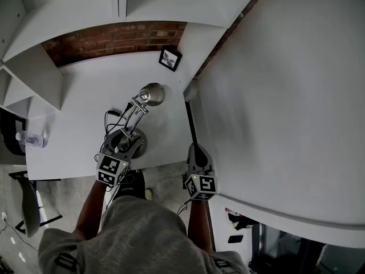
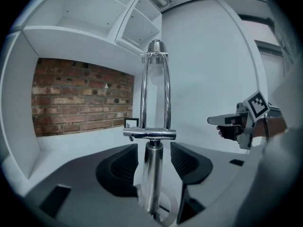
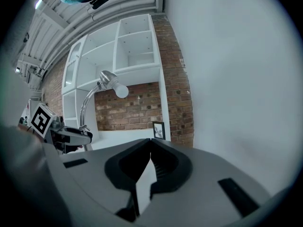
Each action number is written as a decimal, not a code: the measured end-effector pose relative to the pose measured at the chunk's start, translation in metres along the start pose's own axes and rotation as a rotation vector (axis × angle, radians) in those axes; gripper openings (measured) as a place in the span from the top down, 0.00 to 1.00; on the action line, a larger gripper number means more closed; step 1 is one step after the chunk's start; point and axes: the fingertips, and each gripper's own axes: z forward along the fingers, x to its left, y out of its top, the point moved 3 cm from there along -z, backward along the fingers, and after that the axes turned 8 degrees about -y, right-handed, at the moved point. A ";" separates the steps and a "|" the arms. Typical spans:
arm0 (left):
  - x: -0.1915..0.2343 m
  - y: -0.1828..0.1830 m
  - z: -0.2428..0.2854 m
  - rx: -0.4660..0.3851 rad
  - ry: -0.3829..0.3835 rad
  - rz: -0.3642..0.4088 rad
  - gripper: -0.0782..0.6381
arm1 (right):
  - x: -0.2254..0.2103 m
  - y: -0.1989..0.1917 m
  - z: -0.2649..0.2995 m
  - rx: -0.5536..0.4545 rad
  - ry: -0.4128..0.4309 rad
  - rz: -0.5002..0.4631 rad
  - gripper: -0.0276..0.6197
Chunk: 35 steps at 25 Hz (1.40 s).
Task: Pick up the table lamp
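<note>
Two jaws of the left gripper (image 2: 152, 161) stand wide either side of the lamp (image 2: 152, 178), upright on the desk (image 1: 80, 113). Close squarely on its post below the crossbar (image 2: 149, 134), then lift straight. The right gripper (image 3: 150, 156) is pinched together, empty. The base (image 1: 141, 144) is mostly hidden behind the left gripper.

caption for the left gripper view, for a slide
Open left gripper straddles the table lamp at its chrome stem, jaws clear of it, brick wall behind.
</note>
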 end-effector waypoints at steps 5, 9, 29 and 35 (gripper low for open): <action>0.002 -0.001 0.006 0.000 -0.003 0.004 0.60 | -0.005 -0.003 0.002 0.005 -0.010 0.005 0.92; 0.005 -0.002 0.010 0.000 -0.001 0.003 0.61 | -0.007 -0.004 0.005 0.009 -0.015 0.011 0.92; 0.009 -0.005 0.028 -0.013 -0.045 0.026 0.72 | -0.012 -0.006 0.012 0.019 -0.042 0.004 0.92; 0.006 -0.002 0.031 -0.013 -0.048 0.041 0.78 | -0.014 -0.005 0.010 0.022 -0.060 0.006 0.92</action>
